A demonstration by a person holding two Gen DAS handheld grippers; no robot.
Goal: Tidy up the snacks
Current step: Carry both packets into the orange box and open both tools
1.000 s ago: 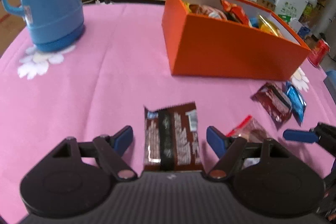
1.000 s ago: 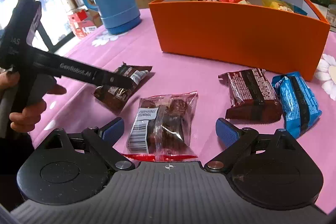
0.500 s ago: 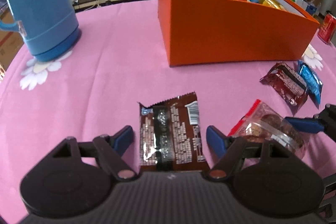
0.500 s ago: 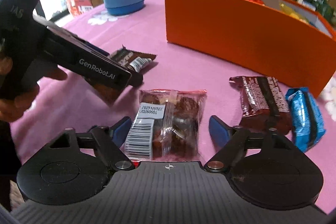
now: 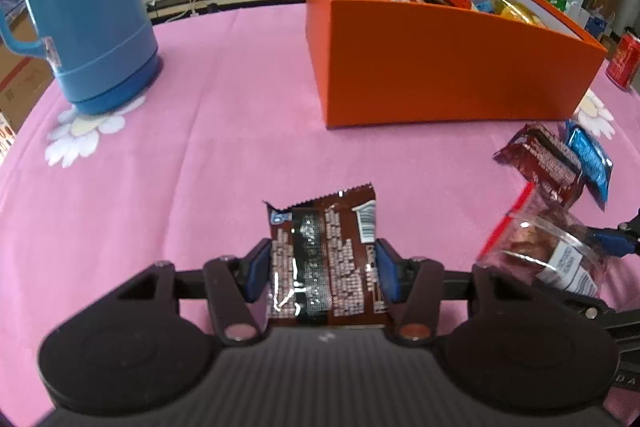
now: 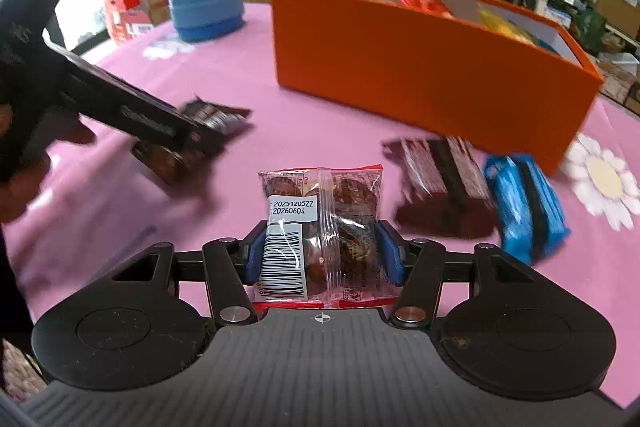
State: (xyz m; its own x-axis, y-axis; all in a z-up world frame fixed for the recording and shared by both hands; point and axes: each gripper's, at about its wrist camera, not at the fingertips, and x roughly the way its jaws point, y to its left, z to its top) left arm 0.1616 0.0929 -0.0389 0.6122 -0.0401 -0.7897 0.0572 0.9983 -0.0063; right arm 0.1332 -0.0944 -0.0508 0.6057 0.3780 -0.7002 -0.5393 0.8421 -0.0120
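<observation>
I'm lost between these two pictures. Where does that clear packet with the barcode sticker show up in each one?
Left wrist view: the clear packet sits at the right edge, pinched by the right gripper.
Right wrist view: the clear packet is bottom centre, clamped between the blue fingers.
Shared landmark: the orange box, behind the packet in both.

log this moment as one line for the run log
left tongs: shut on brown snack packet | right tongs: shut on clear snack bag | orange box: holds snacks
</observation>
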